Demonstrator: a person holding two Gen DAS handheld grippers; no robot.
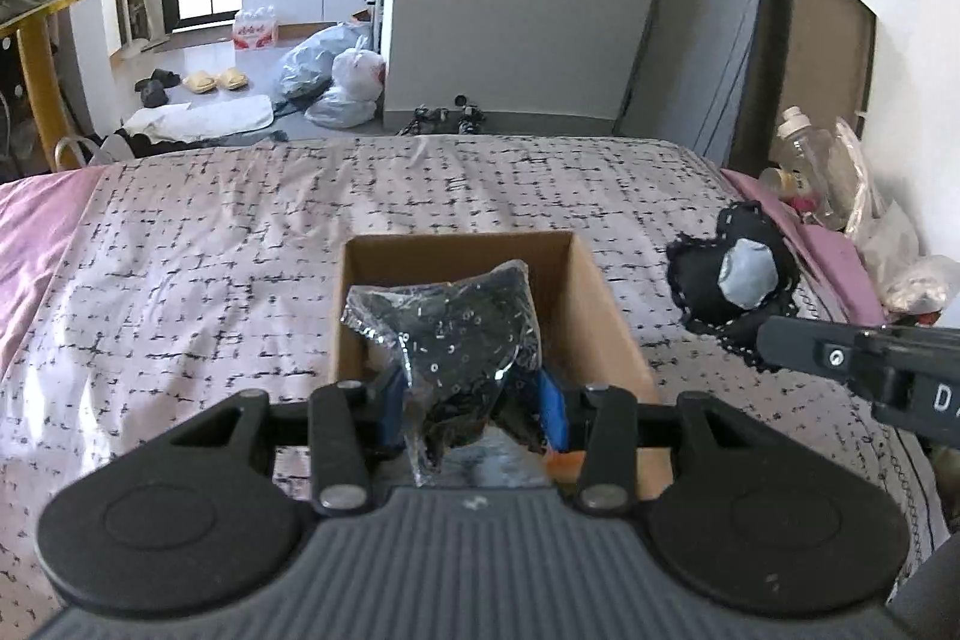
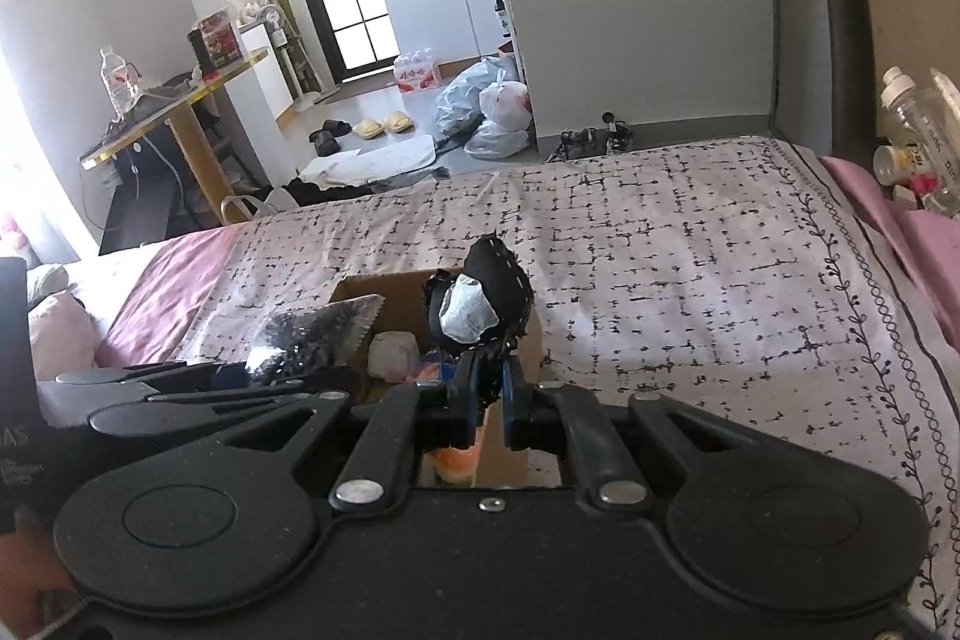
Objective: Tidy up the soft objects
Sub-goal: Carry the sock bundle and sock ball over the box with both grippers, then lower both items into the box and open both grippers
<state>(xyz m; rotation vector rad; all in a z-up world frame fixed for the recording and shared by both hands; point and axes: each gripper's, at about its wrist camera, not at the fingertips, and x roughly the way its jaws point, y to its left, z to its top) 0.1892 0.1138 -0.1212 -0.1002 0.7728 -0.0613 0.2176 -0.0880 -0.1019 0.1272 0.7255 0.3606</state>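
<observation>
The left gripper (image 1: 468, 412) is clamping a plastic bag of dark fabric (image 1: 456, 334), holding it above the open cardboard box (image 1: 594, 292) on the bed (image 1: 180, 232). The right gripper (image 2: 489, 388) is pinching a black heart-shaped cushion (image 2: 498, 280) by its lower edge, carrying it over the box's right rim. A pale bundle (image 2: 393, 355) is already lying inside. The slick bag is looking likely to slip, since the fingers are holding only a crumpled fold. The cushion, hanging near the rim, may be catching the wall and tumbling onto the bedspread. Both grippers are crowding one small opening and could be colliding.
</observation>
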